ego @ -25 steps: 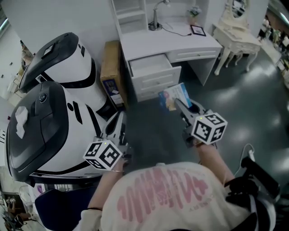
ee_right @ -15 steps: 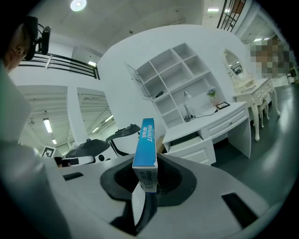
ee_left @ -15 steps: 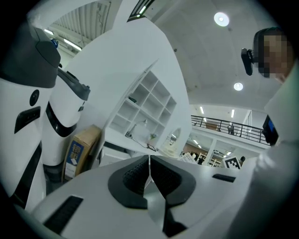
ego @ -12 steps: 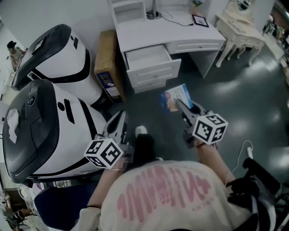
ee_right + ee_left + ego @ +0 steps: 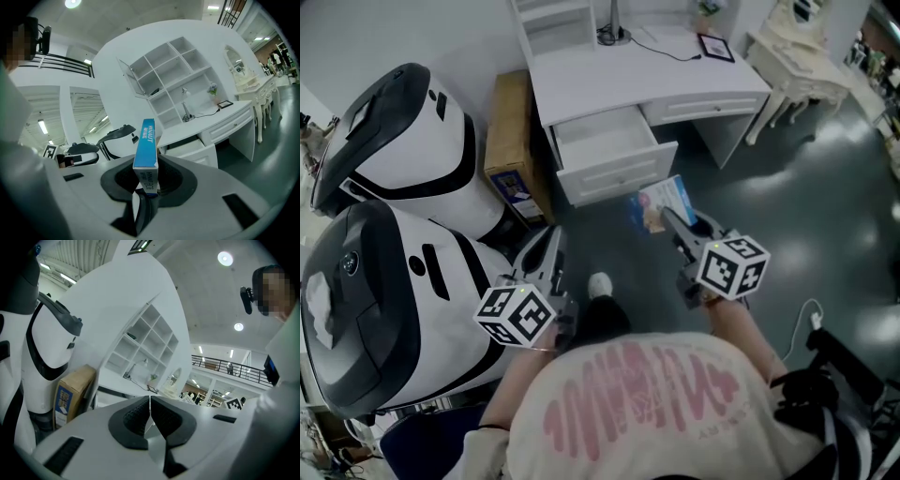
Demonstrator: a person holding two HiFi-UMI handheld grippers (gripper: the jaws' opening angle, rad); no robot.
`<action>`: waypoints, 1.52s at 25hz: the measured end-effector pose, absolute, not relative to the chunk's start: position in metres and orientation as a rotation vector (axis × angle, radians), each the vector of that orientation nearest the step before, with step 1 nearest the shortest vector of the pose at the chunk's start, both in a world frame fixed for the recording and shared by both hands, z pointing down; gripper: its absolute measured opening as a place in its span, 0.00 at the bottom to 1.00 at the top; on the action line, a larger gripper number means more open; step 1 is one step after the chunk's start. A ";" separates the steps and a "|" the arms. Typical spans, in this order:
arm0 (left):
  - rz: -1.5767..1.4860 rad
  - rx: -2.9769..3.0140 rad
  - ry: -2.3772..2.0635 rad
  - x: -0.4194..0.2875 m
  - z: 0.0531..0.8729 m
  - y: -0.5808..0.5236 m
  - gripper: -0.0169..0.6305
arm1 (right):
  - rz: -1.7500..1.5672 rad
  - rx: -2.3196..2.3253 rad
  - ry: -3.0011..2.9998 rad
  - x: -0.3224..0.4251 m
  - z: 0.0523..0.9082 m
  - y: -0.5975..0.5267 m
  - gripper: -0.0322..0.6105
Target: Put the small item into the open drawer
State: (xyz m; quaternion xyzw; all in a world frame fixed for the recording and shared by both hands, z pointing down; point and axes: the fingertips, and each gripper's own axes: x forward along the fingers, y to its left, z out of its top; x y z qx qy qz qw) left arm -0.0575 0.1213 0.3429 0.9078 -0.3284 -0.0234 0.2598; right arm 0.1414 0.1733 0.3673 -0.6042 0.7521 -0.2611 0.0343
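Note:
My right gripper [image 5: 667,217] is shut on a small flat blue box [image 5: 661,201], held on edge between the pads; in the right gripper view the blue box [image 5: 146,151] stands upright between the jaws of that gripper [image 5: 147,186]. The open drawer [image 5: 605,138] of the white desk [image 5: 619,80] lies ahead and a little left of the box, and in the right gripper view the drawer [image 5: 187,148] shows just past the box. My left gripper [image 5: 546,255] hangs lower left, near the white pod; its pads [image 5: 149,417] meet with nothing between them.
Two big white-and-black pod machines [image 5: 384,281] fill the left. A cardboard box [image 5: 508,141] stands between them and the desk. A cream dressing table [image 5: 797,56] is at the far right, a lamp [image 5: 611,28] and picture frame [image 5: 714,49] on the desk. Dark floor [image 5: 787,216] lies ahead.
The desk and its open drawer have come nearer and lower in the head view as I step forward. Both grippers keep their pose, the right still gripping the box.

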 end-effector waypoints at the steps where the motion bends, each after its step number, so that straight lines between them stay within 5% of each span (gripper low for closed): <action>1: -0.067 2.456 -0.887 -0.055 0.343 0.109 0.08 | -0.804 -1.860 2.313 0.144 0.367 0.162 0.19; 20: -0.076 2.497 -0.808 -0.027 0.312 -0.116 0.08 | -0.740 -1.914 2.289 0.163 0.331 -0.051 0.19; 38: 0.049 2.388 -0.811 -0.042 0.376 -0.172 0.08 | -0.919 -1.958 2.304 0.150 0.391 -0.115 0.19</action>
